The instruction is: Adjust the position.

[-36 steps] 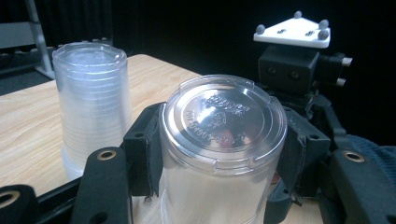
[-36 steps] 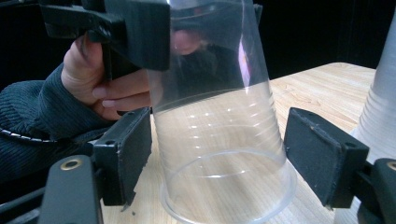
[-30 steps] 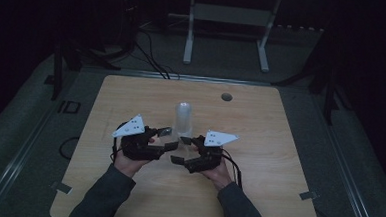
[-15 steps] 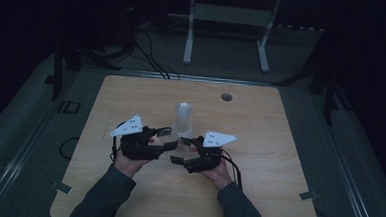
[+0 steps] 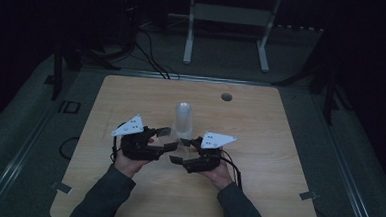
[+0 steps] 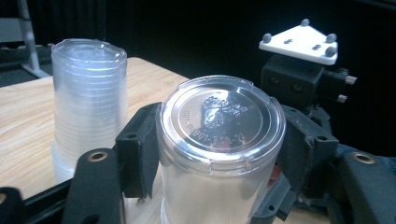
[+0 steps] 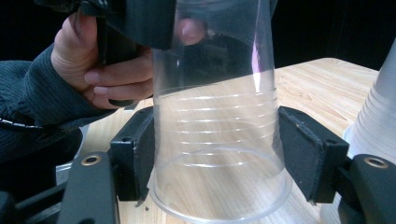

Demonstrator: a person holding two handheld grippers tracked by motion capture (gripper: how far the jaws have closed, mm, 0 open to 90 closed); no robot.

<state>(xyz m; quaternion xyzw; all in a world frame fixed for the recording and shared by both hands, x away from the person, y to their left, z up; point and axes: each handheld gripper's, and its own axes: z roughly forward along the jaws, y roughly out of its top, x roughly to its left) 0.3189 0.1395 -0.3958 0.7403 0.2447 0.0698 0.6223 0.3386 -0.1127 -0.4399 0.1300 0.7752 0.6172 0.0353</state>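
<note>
Two grippers meet over one clear plastic cup (image 7: 217,140) near the middle of the wooden table (image 5: 279,143), just in front of the upside-down stack of cups (image 5: 183,119). The single cup is also upside down, base up and rim towards the table.

In the right gripper view, the right gripper (image 7: 217,154) has its two black pads on either side of the cup's lower wall, close to the rim. Those jaws have just been closing with the cup between them, and the pads (image 7: 306,156) now look to be lying against the plastic, so I take it as gripped.

In the left gripper view, the left gripper (image 6: 219,149) brackets the same cup higher up, near its base (image 6: 222,119). Its jaws have just been opening, and the pads seem to stand at the wall rather than squeeze it; I read that one as let go.

To my eye this is a handover or the freeing of one cup from the pile. Doing it well means a light squeeze from the right side, since thin plastic will buckle. The left jaws should clear the cup fully before the right hand (image 5: 217,172) carries it off, keeping clear of the stack just beside it.
</note>
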